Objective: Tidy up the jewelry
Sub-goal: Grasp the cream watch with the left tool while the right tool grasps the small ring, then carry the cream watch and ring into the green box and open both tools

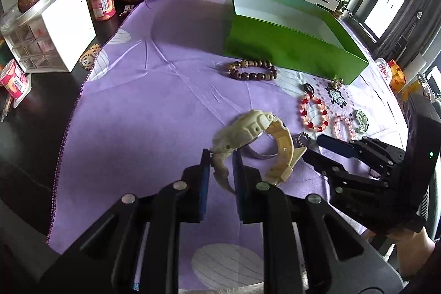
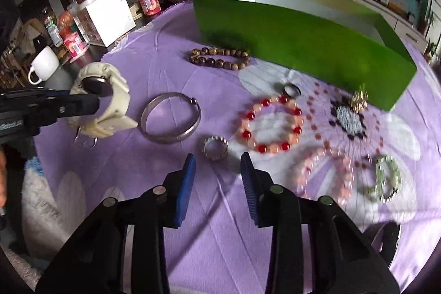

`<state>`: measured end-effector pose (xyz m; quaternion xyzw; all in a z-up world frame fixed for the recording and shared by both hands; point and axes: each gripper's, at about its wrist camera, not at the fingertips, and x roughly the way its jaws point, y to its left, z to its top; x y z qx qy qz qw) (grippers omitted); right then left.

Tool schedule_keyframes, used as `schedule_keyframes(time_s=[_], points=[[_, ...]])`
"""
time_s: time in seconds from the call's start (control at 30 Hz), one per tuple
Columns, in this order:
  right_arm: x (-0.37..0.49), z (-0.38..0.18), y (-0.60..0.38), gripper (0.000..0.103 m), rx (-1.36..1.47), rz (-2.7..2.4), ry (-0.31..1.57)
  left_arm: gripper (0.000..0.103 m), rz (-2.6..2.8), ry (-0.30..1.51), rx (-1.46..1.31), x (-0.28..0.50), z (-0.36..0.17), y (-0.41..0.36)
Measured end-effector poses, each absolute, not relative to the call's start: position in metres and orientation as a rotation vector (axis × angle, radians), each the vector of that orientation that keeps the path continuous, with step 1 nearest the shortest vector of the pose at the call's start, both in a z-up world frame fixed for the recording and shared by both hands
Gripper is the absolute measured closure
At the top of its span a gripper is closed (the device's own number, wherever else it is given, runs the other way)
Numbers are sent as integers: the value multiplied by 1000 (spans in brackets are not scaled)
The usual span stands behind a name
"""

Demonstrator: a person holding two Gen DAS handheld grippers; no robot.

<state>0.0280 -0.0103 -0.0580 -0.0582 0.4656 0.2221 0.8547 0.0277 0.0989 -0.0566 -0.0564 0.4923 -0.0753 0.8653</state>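
Near the tabletop's left side, the left claw (image 1: 222, 156) clenches the light, stiff-cased watch (image 1: 248, 128) by its bendy strap; the right claw (image 2: 217, 160) gapes, released.

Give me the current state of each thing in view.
left gripper: shut on watch strap
watch: held, lifted off cloth
right gripper: open, empty, by small ring
green box: open
silver bangle: flat on cloth
brown bead bracelet: on cloth beside box
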Motion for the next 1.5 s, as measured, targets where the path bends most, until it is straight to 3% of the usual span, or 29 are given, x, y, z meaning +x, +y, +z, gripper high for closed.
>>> schedule_keyframes(time_s=[0.13, 0.2, 0.23, 0.63, 1.0, 1.5], points=[[31, -61, 2, 70, -195, 460, 943, 86, -163, 1026, -126, 28, -57, 101], [32, -62, 4, 82, -208, 469, 929, 85, -165, 1024, -128, 28, -57, 102], [34, -62, 3, 82, -201, 468, 928, 85, -167, 1024, -130, 29, -57, 102], [37, -23, -26, 82, -92, 441, 839, 85, -223, 999, -130, 44, -45, 86], [91, 31, -72, 82, 7, 353, 693, 85, -269, 880, -93, 120, 0, 46], [190, 6, -87, 82, 66, 310, 767, 85, -181, 975, -53, 243, -33, 11]])
